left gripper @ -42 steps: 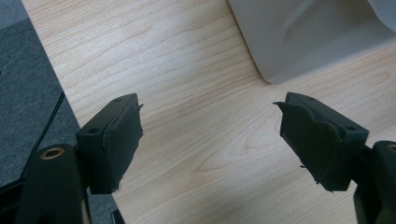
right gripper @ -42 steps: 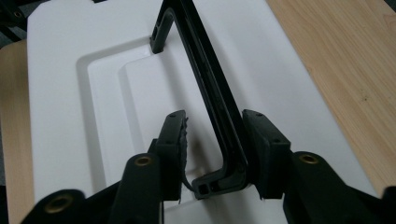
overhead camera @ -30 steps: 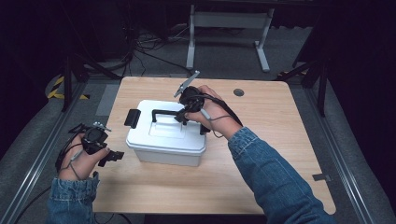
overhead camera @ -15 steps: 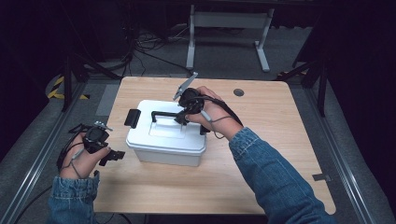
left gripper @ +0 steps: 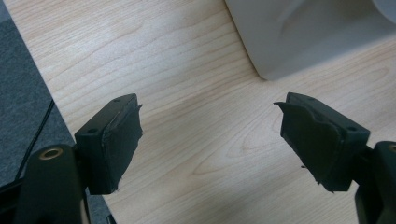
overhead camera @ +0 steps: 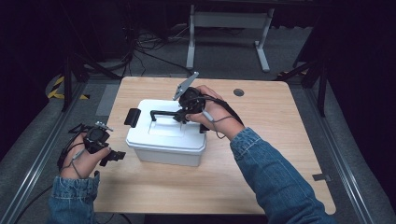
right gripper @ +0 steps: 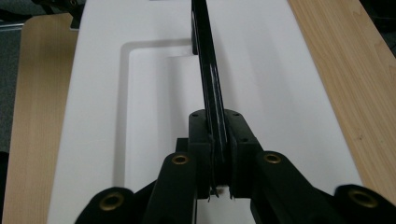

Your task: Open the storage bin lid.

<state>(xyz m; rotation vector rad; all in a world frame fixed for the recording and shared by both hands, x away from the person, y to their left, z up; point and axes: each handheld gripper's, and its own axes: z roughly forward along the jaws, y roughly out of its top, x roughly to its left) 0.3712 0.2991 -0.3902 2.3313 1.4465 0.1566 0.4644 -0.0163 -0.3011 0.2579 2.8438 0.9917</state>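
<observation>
The right gripper [right gripper: 219, 154] has just been closing, and its jaws are now clamped on the thin black handle [right gripper: 208, 70] of the white box [overhead camera: 166, 135], the bar being pinched flat between the two pads. From this it is judged that the grasp is made and that the box lid can next be lifted or the box carried by its handle. The handle is a slim, rigid, U-shaped bar, raised upright above a shallow rectangular recess moulded into the smooth, matt plastic lid. A black latch [overhead camera: 132, 117] is seen at the box's nine o'clock end. The box is set near the middle of the table [overhead camera: 280, 140], a pale wood-grain top with rounded corners. At about eight o'clock from the box, the left gripper [left gripper: 210, 140] is held just above the tabletop with its jaws wide apart and nothing between them; its pads look soft and frayed at the edges.
</observation>
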